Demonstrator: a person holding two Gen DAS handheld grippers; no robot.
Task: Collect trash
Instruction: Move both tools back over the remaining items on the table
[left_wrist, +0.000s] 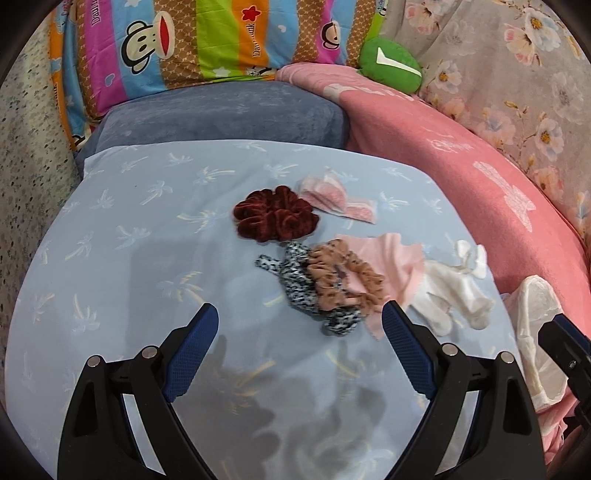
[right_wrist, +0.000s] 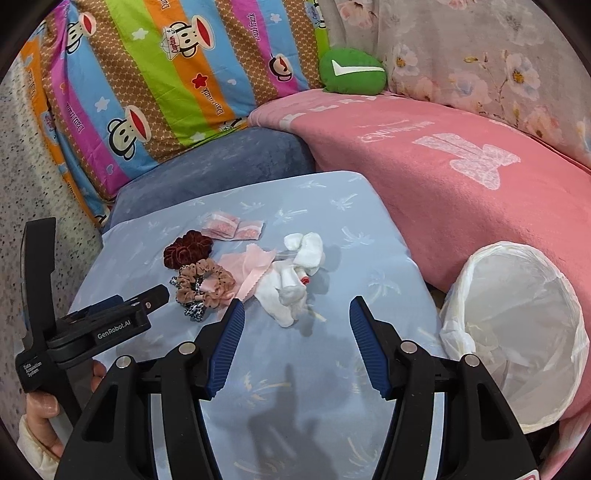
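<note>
On a light blue pillow (left_wrist: 110, 258) lie crumpled white tissues (left_wrist: 454, 288) (right_wrist: 291, 284), a pink cloth scrap (left_wrist: 388, 258) (right_wrist: 251, 266), pink packets (left_wrist: 332, 197) (right_wrist: 232, 227), and scrunchies: dark red (left_wrist: 275, 216) (right_wrist: 188, 249), brown dotted (left_wrist: 340, 278) (right_wrist: 203, 282), black-and-white (left_wrist: 303, 291). My left gripper (left_wrist: 299, 325) is open and empty, just short of the scrunchies. My right gripper (right_wrist: 295, 314) is open and empty, just short of the tissues. A bin with a white liner (right_wrist: 517, 332) (left_wrist: 535, 332) stands right of the pillow.
A pink blanket (right_wrist: 443, 184) covers the right side. A blue cushion (left_wrist: 221, 114), a striped monkey-print pillow (left_wrist: 184, 40) and a green plush (left_wrist: 391, 62) sit behind. The left gripper body (right_wrist: 92, 325) shows in the right wrist view.
</note>
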